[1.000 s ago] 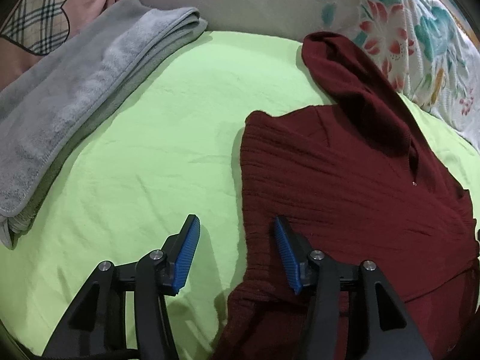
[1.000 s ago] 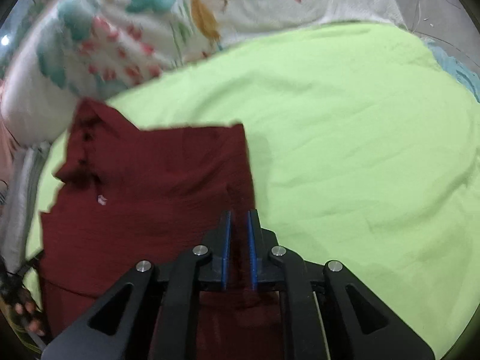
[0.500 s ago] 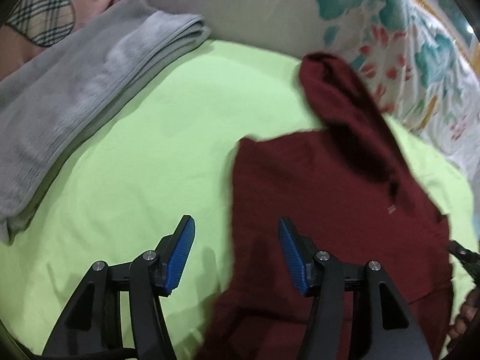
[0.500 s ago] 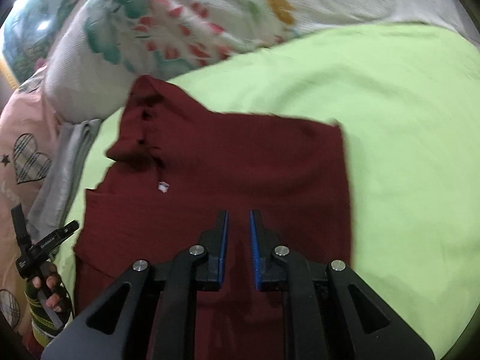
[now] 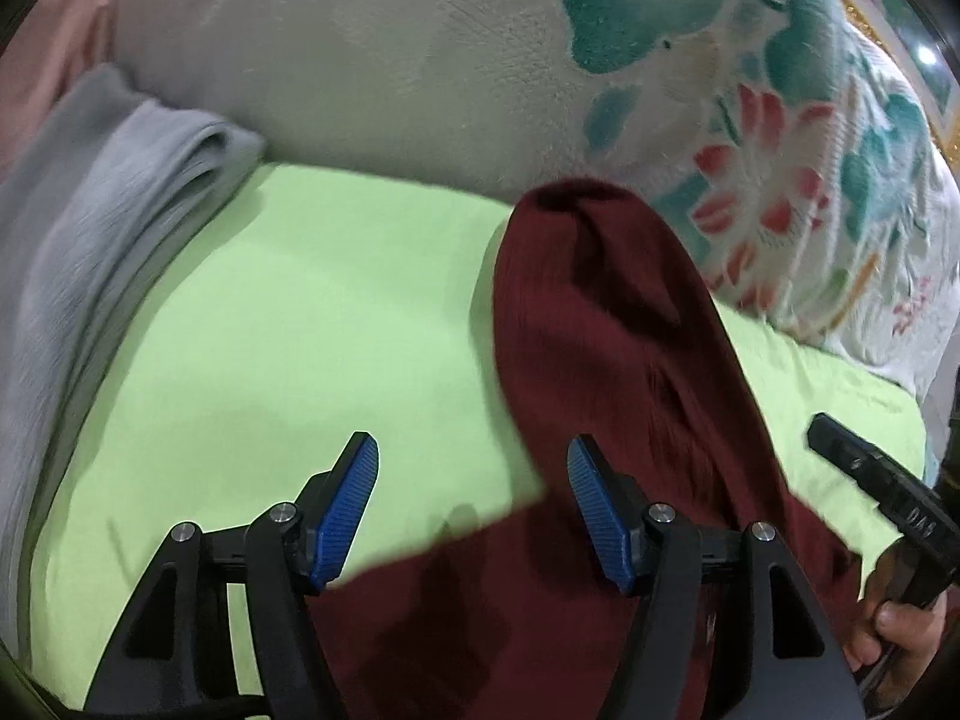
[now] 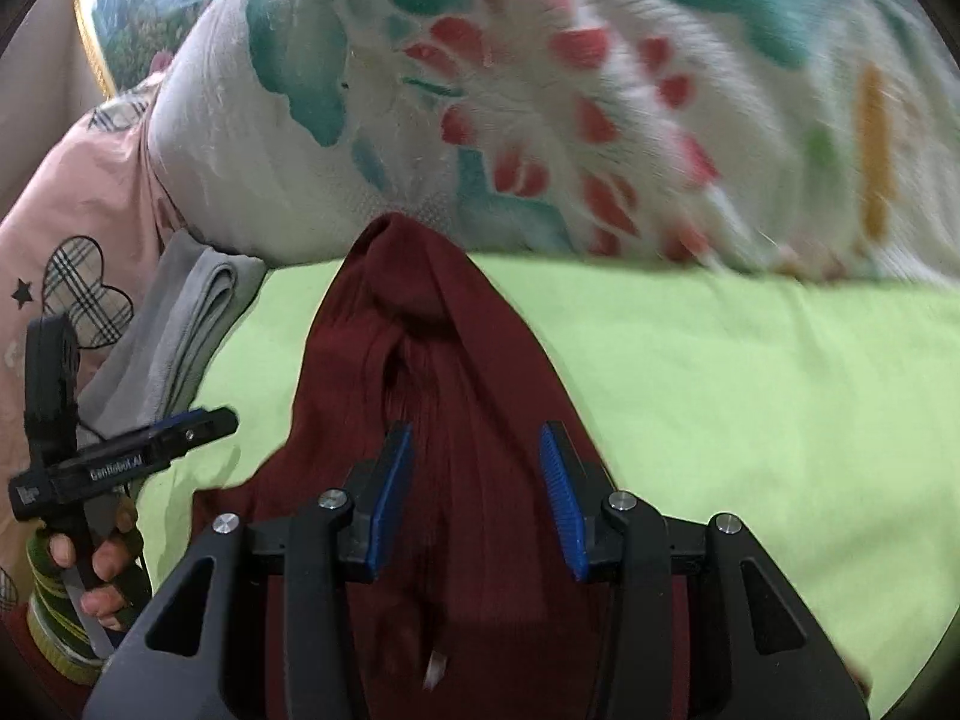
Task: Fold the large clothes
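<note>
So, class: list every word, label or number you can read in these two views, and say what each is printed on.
"GenRobot.AI": white lettering on the left tool, seen in the right wrist view.
"DAS": partial marking on the right tool, left wrist view; uncertain.
White tag on the maroon garment: too blurred to read.

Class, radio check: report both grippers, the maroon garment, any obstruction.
Left gripper and right gripper opening, nothing gripped. Maroon garment part-folded on green sheet. Nothing blocking.

Green sheet [image 5: 312, 324] lies open; floral pillow [image 5: 750, 138] blocks beyond.
</note>
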